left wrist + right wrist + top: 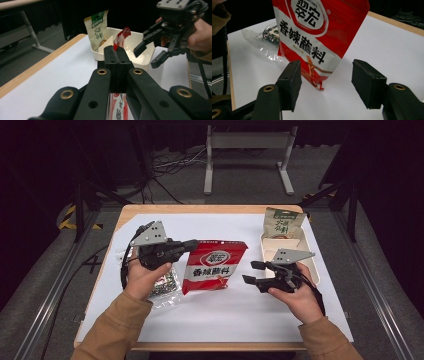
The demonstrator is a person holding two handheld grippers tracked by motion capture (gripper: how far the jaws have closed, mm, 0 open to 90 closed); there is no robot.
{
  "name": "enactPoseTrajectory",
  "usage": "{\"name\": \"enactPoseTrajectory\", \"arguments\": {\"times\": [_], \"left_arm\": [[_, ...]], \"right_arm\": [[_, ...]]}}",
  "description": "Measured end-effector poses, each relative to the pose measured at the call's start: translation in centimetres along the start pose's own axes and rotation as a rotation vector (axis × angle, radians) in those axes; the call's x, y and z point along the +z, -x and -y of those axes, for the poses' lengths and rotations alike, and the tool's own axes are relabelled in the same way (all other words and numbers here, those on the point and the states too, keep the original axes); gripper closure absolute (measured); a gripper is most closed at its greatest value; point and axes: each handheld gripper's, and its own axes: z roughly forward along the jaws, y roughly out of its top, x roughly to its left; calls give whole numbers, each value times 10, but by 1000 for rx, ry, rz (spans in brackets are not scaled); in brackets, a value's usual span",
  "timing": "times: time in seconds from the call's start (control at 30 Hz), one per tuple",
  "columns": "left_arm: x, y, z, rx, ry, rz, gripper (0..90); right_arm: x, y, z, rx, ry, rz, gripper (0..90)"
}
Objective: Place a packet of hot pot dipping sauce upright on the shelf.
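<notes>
A red seasoning pouch (215,265) with white Chinese lettering hangs tilted over the white table cover. My left gripper (192,243) is shut on its upper left corner; in the left gripper view the red edge (121,37) rises between the closed jaws. In the right gripper view the red seasoning pouch (317,37) faces me, its lower corner just above the cover. My right gripper (251,272) stands open a little to the pouch's right, nothing between its pads (292,83). From the left gripper view, the right gripper (150,47) shows open in front of the tray.
A cream divided tray (306,251) sits at the table's right, with a green-and-tan snack bag (282,223) leaning at its far end. A clear plastic packet with dark contents (165,287) lies under my left hand. Wooden table edge (200,208) runs along the back.
</notes>
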Motion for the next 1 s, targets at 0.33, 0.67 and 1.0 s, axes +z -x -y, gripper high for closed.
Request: {"name": "enactPoseTrajectory", "arguments": {"times": [0.33,0.67,1.0], "left_arm": [[-6,9,-1,22,17,10,900],[-8,14,-3,26,35,27,900],[-7,16,-3,23,48,48,900]], "right_arm": [[11,5,-18,-8,22,-13,388],[37,9,-17,4,-18,-43,366],[60,9,-12,39,27,-115,358]]}}
